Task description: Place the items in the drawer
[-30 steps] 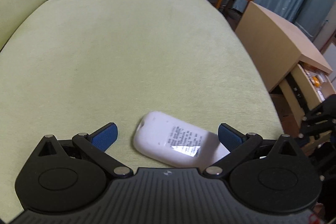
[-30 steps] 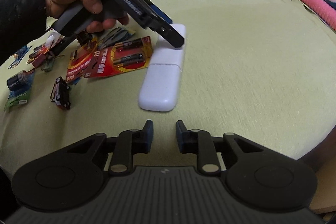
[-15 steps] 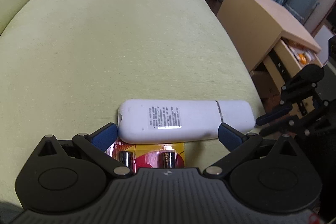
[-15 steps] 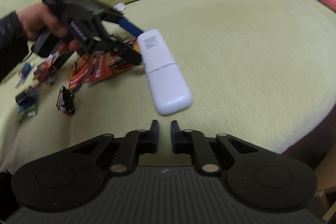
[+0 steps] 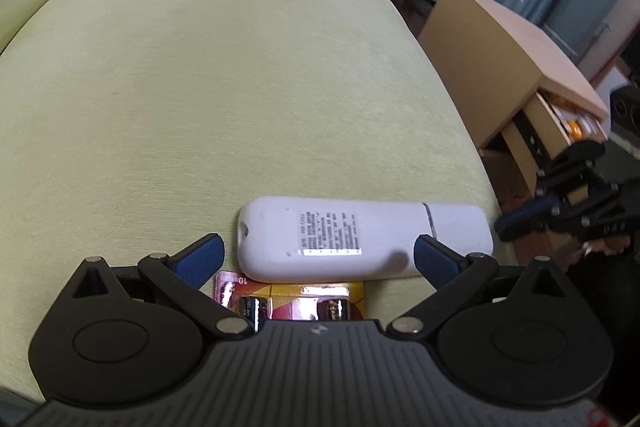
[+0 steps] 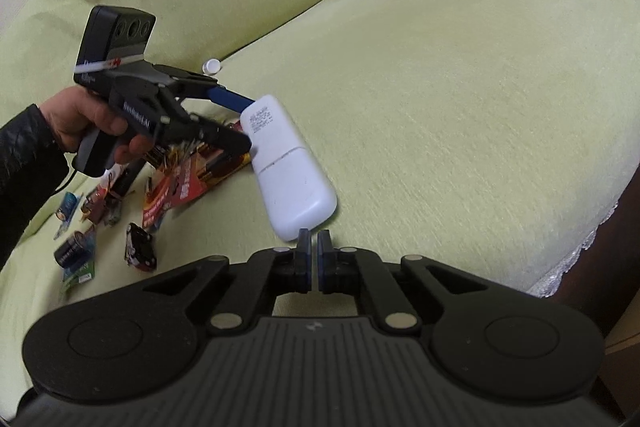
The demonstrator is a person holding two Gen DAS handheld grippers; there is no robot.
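Green sofa cushion (image 5: 200, 87) under both tools. Left gripper (image 5: 316, 255) spread wide, white remote (image 5: 360, 235) crosswise between its fingers, apparently lifted. Right gripper (image 6: 313, 259) nearly closed, empty, tips near remote's far end. Drawer (image 5: 560, 123) off right.

The remote (image 5: 362, 241) is a white, elongated unit with rounded ends, back face up, showing a printed label and a battery-cover seam. It appears raised off the green cushion (image 5: 224, 99), though contact cannot be confirmed. The battery pack (image 5: 292, 301), a red-and-yellow card, lies flat beneath it. The drawer (image 5: 560, 125) stands open in the wooden cabinet beside the cushion.
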